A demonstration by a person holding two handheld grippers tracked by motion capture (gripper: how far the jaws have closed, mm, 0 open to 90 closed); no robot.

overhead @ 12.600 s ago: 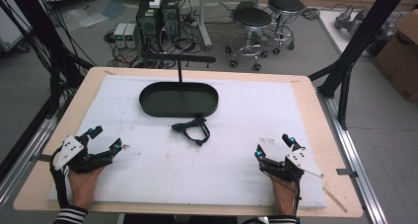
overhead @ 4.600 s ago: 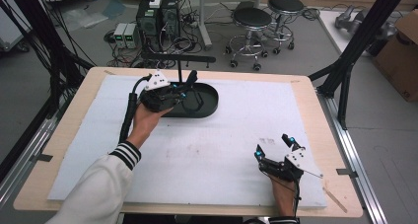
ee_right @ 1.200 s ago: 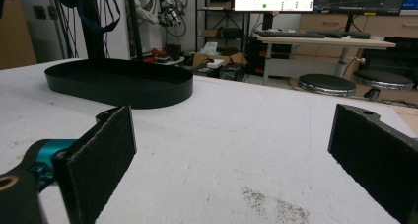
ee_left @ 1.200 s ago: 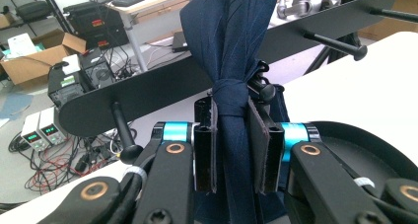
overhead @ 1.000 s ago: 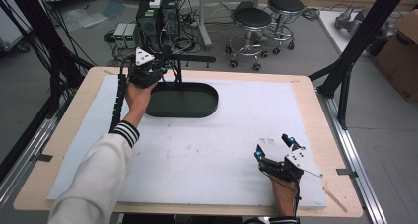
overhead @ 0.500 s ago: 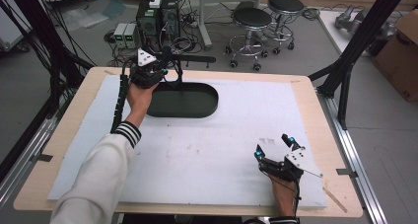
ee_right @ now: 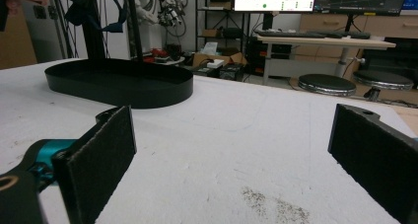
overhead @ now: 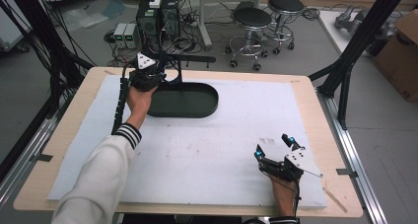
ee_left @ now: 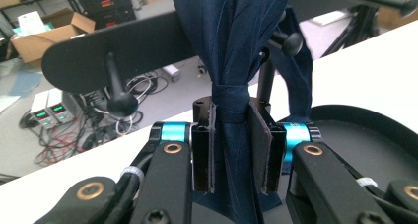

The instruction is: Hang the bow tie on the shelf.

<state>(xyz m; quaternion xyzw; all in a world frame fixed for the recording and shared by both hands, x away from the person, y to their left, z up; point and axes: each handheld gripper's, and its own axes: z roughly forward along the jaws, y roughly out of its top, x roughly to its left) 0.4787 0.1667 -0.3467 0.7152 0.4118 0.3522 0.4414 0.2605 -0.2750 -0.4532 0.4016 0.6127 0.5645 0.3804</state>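
Navy cloth [ee_left: 236, 61], knotted or banded at its middle, hangs from the black crossbar [ee_left: 148, 46] of the stand that rises out of the oval tray [overhead: 190, 103] at the far side of the table [overhead: 305, 93]. In the left gripper view the left gripper [ee_left: 231, 152] has its fingers [ee_left: 203, 150] pressed in on that knot from both sides, with the cloth running up over the bar between two round-tipped pegs [ee_left: 121, 103] and a loose end trailing down towards the tray below. In the high view the same gripper [overhead: 148, 71] is raised at the stand's top, arm stretched far across the white mat [overhead: 222, 150]. The right gripper [overhead: 278, 152] rests on the mat at the near right, well apart from the tray, its fingers [ee_right: 101, 152] spread wide with nothing between them. The step in hand looks like the hanging itself: the cloth appears draped over the bar but is not yet let go. Next, I judge, the left fingers need to part gently and draw straight back towards the person, so that neither pad drags the knot off the bar. Whether the cloth is evenly balanced across the bar is hard to tell, so it could slide off once freed.
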